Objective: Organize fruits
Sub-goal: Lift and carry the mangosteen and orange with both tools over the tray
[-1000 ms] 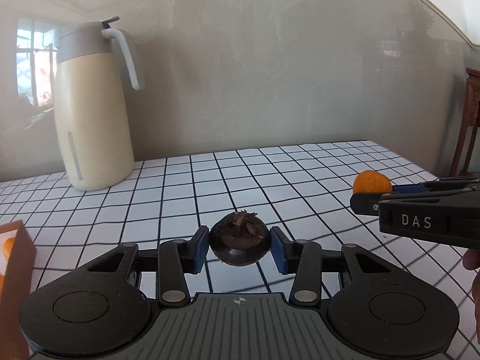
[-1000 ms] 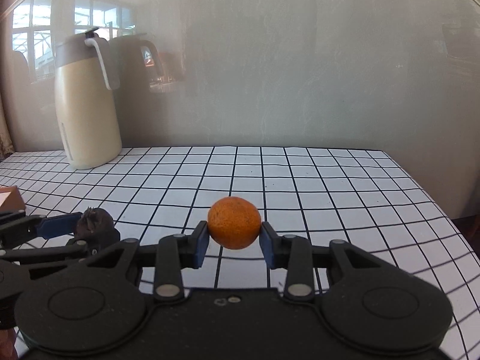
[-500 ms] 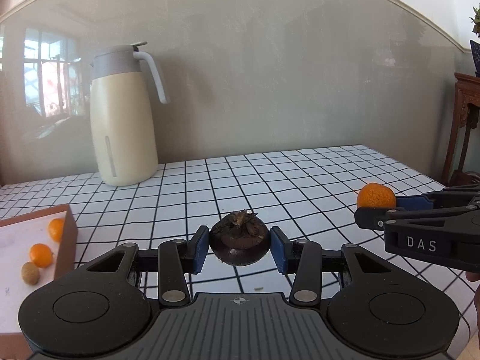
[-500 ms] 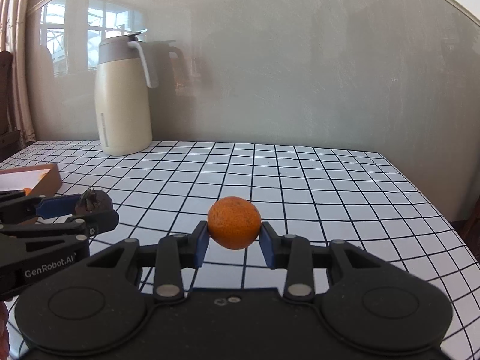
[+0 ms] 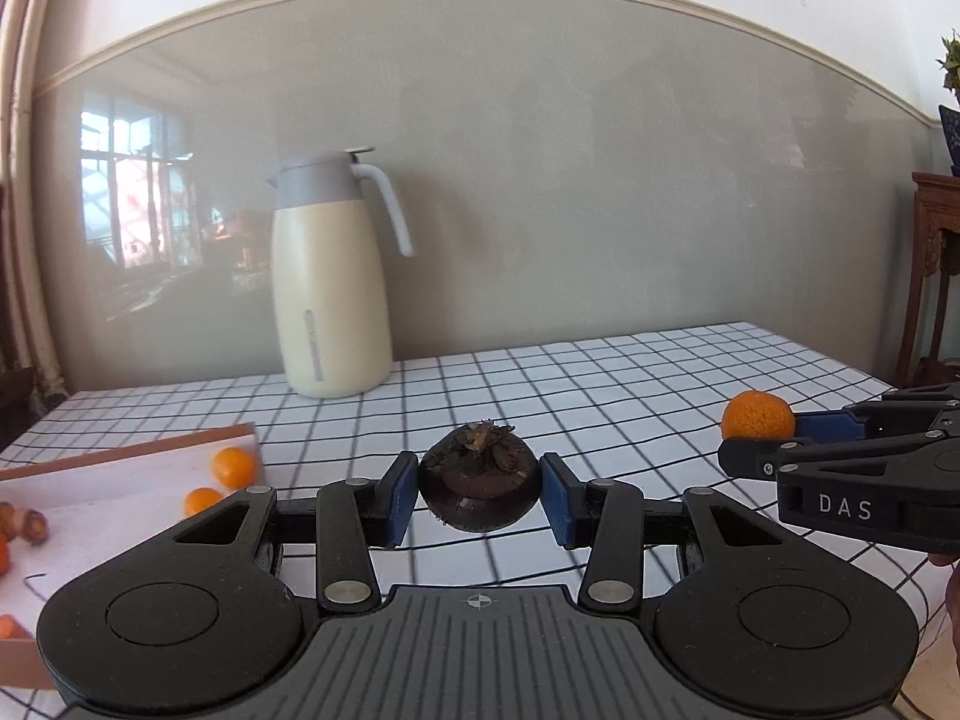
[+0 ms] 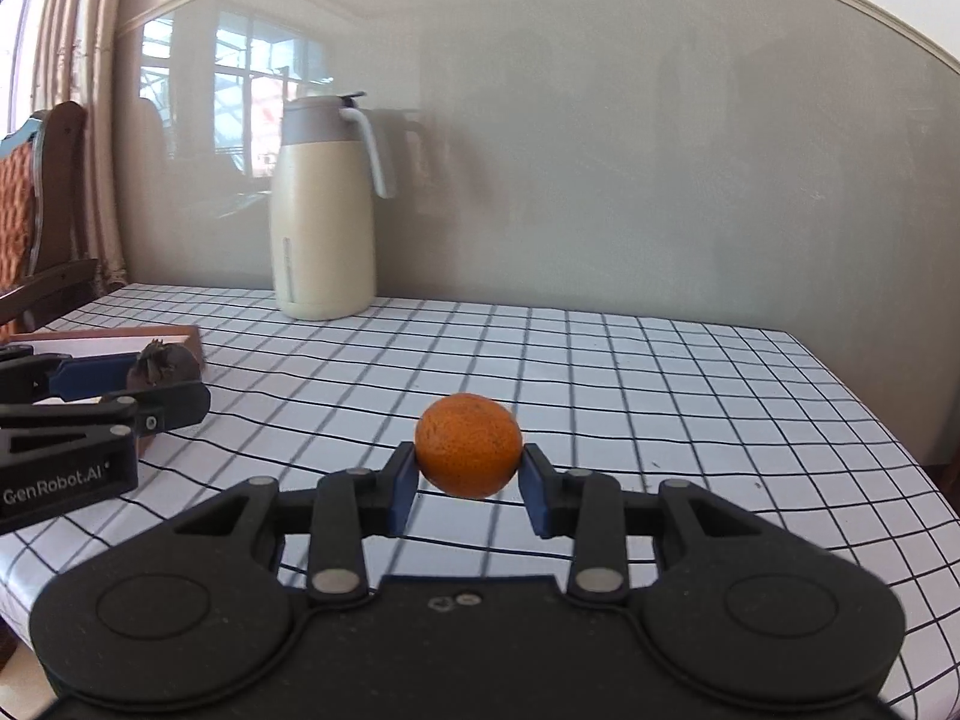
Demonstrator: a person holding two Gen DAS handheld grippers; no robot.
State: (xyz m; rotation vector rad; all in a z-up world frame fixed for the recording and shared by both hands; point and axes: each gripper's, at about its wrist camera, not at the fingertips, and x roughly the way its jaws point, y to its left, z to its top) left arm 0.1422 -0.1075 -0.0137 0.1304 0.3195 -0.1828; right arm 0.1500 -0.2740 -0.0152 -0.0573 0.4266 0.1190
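— Both views have swung left since the earlier frames: the tray (image 5: 120, 480) with its small orange fruits (image 5: 233, 463) now shows at the left gripper's (image 5: 478, 492) side, and the jug (image 5: 329, 276) sits nearer mid-picture.

— What are the jaws holding?

— Left jaws are closed partway on a dark mangosteen (image 5: 478, 486), pads pressed to both its sides, calyx up. Right gripper (image 6: 468, 489) has its jaws narrowed on an orange (image 6: 468, 445) the same way. Both fruits hang clear above the counter (image 6: 660, 396).

— Which is nearer the tray?

— The left one. The tray lies to its left and slightly below, just beside the gripper; the right gripper sits further right, with the left between it and the tray. So I'd judge the mangosteen goes in first.

— Surroundings?

— Checked black-and-white cloth, glossy grey wall panel, a wooden chair (image 6: 36, 210) at the left, curtains behind it.
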